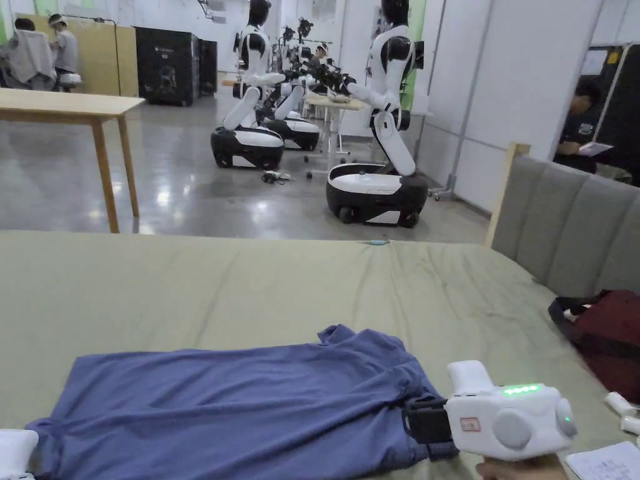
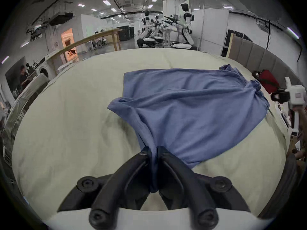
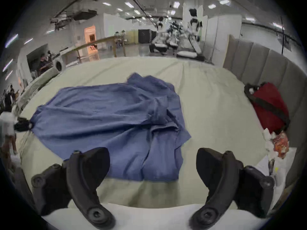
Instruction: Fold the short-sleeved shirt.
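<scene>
I have the blue short-sleeved shirt (image 1: 237,406) lying across the near part of the bed (image 1: 250,281), spread wide from left to right but rumpled, with one sleeve end bunched up at its right side. I judge the fold barely begun: the body lies mostly flat, yet I see no clean crease or squared edge, and the sleeves are not tucked in.

My left hand-held gripper (image 2: 154,152) has its jaws closed tight on a gathered corner of the cloth, which runs up between them in a pinched ridge. My right hand-held gripper (image 3: 152,160) stands wide apart with nothing between the jaws, hovering at the near right edge of the shirt, over the bunched hem.

What is left, as I read it: take a second corner with the right, pull the cloth taut, then lay the sides and sleeves in and double it over.

A dark red bag (image 1: 609,340) sits to the right against the grey padded headboard (image 1: 562,225), with papers (image 1: 606,462) near it, clear of the shirt. Beyond the bed are a wooden table (image 1: 69,106) and several white wheeled robots (image 1: 381,137). Nothing lies on the shirt itself.
</scene>
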